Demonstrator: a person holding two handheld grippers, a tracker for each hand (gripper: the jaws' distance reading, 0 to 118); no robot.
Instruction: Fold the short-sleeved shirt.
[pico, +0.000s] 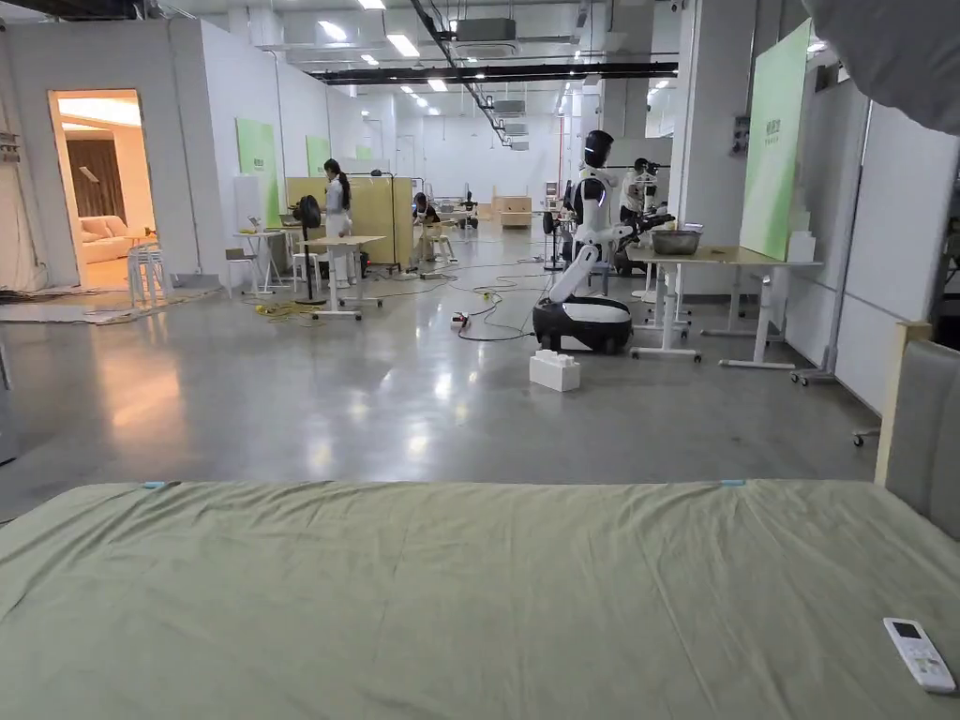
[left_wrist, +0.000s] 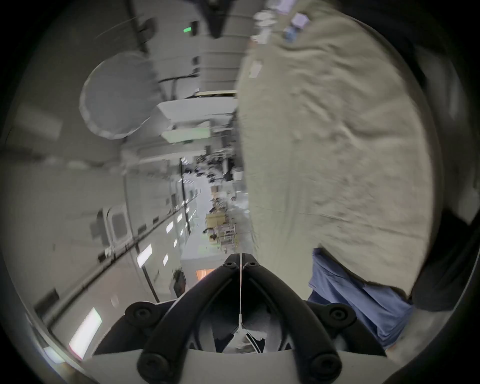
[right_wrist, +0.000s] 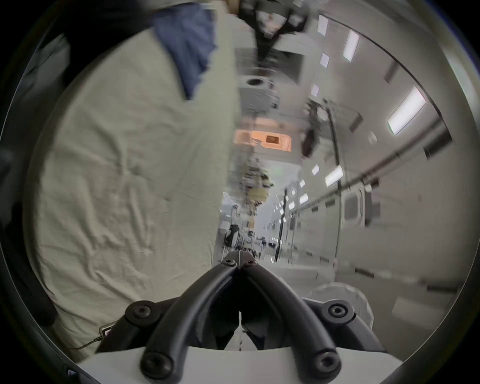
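1. The bed (pico: 469, 600) fills the near part of the head view, covered by a creased green sheet; it is the landmark for everything below.
2. A blue garment (left_wrist: 363, 298), seemingly the short-sleeved shirt, lies crumpled on the sheet near 1 edge of the bed, in the left claw view and also in the right claw view (right_wrist: 187, 44). Blur hides its sleeves.
3. The left claw (left_wrist: 241, 259) is held off the side of the bed, apart from the garment, its jaws pressed together on nothing.
4. The right claw (right_wrist: 240, 257) is likewise beside the bed, jaws pressed together, holding nothing.
5. A white remote control (pico: 919, 654) rests on the sheet at the bed's near right corner.
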